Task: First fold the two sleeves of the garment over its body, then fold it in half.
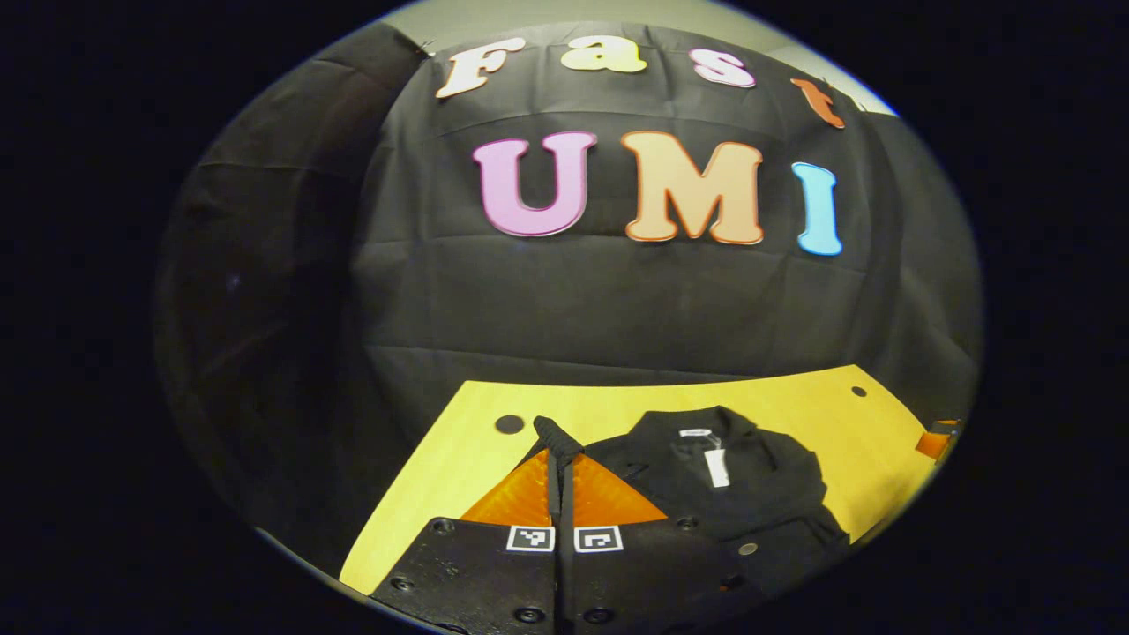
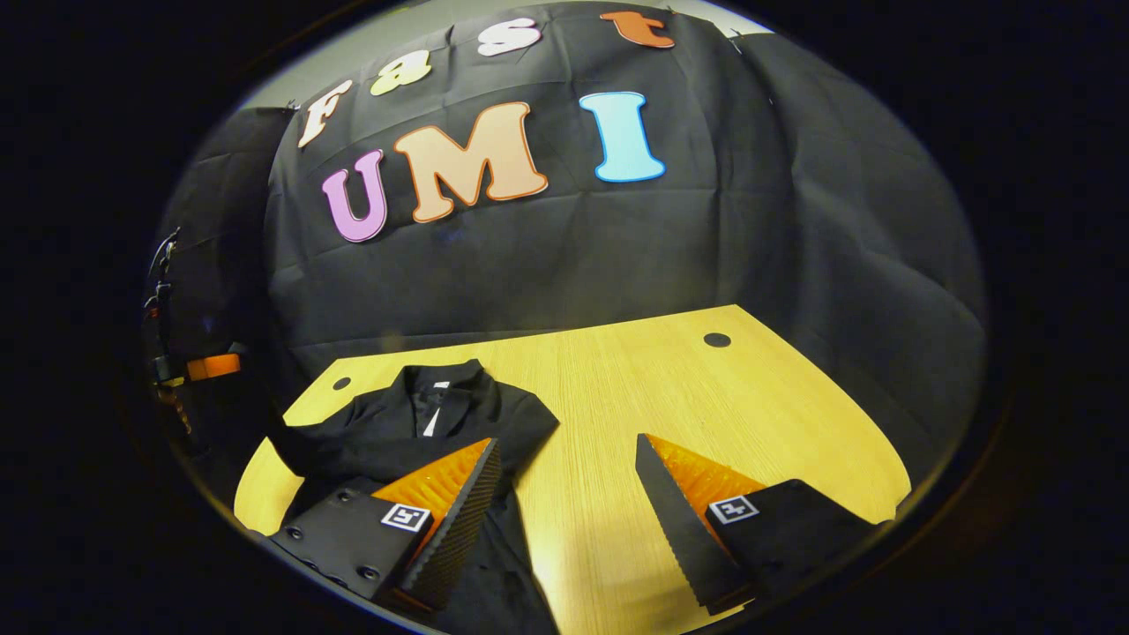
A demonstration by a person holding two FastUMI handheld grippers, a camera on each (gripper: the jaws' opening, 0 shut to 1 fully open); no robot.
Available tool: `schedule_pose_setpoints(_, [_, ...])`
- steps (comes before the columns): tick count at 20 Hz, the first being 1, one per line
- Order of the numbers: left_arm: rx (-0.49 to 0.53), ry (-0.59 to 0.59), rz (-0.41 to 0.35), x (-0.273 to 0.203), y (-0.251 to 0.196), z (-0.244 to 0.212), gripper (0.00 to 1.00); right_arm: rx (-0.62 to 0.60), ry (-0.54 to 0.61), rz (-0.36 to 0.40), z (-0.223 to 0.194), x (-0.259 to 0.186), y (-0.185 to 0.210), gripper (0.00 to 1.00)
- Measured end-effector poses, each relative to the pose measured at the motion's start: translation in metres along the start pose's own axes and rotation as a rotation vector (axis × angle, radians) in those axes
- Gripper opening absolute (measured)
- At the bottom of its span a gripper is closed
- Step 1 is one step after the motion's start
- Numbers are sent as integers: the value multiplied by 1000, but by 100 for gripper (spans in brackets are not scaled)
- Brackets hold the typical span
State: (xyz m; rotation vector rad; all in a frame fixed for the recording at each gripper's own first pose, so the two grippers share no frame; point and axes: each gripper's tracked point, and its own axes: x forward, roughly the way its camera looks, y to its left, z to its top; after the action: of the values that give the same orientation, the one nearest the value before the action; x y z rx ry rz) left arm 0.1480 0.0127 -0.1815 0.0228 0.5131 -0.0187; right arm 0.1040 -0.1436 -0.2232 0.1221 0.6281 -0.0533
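Bare table lies open from twelve to three o'clock of the right gripper — its jaws spread wide. At nine to eleven the black garment covers the wood — the booth wall closes off the far edge.

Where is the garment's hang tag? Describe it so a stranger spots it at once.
Start at the yellow wooden table. A black garment lies on it, collar toward the cloth wall. Below the collar's small white label hangs the tag, a longer white strip.
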Motion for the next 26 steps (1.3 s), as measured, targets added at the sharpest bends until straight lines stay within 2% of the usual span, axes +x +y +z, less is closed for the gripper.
schedule_pose_setpoints(2, [18, -2, -53, 6, -26, 4, 0, -3, -1, 1, -1, -2, -7, 94])
schedule_pose_setpoints(3, [27, 1, -77, 8, -39, 5, 0, -9, -2, 0, -1, -4, -11, 98])
schedule_pose_setpoints(10, [79, 41, -212, 26, -119, -2, 0, -8, -4, -12, -5, -9, -38, 98])
schedule_pose_setpoints(12, [97, 49, -230, 33, -136, -5, 0, -9, -2, -21, -7, -12, -46, 98])
schedule_pose_setpoints(13, [105, 54, -239, 37, -145, -7, 0, -10, -1, -28, -8, -13, -52, 94])
schedule_pose_setpoints(14, [110, 63, -248, 40, -153, -11, 0, -11, 2, -34, -10, -15, -57, 98])
schedule_pose_setpoints(16, [119, 83, -264, 47, -169, -19, 0, -8, 6, -45, -12, -18, -67, 98])
schedule_pose_setpoints(17, [125, 97, -270, 50, -175, -23, 0, -5, 8, -52, -12, -20, -71, 94])
schedule_pose_setpoints(18, [128, 111, -277, 54, -182, -29, 0, -1, 9, -59, -13, -22, -75, 98])
schedule_pose_setpoints(19, [132, 128, -281, 57, -188, -35, 0, 4, 9, -65, -14, -23, -80, 94])
schedule_pose_setpoints(20, [139, 151, -281, 57, -191, -41, 0, 11, 9, -68, -14, -22, -84, 98])
schedule_pose_setpoints(22, [138, 169, -298, 60, -201, -45, 0, 20, 6, -72, -12, -23, -88, 98])
schedule_pose_setpoints(23, [112, 156, -314, 64, -209, -46, 33, 23, 3, -70, -12, -23, -88, 98])
schedule_pose_setpoints(25, [96, 104, -293, 62, -208, -30, 100, 26, -1, -59, -10, -23, -86, 98])
schedule_pose_setpoints(26, [96, 89, -287, 59, -205, -25, 92, 27, 0, -49, -10, -23, -83, 98])
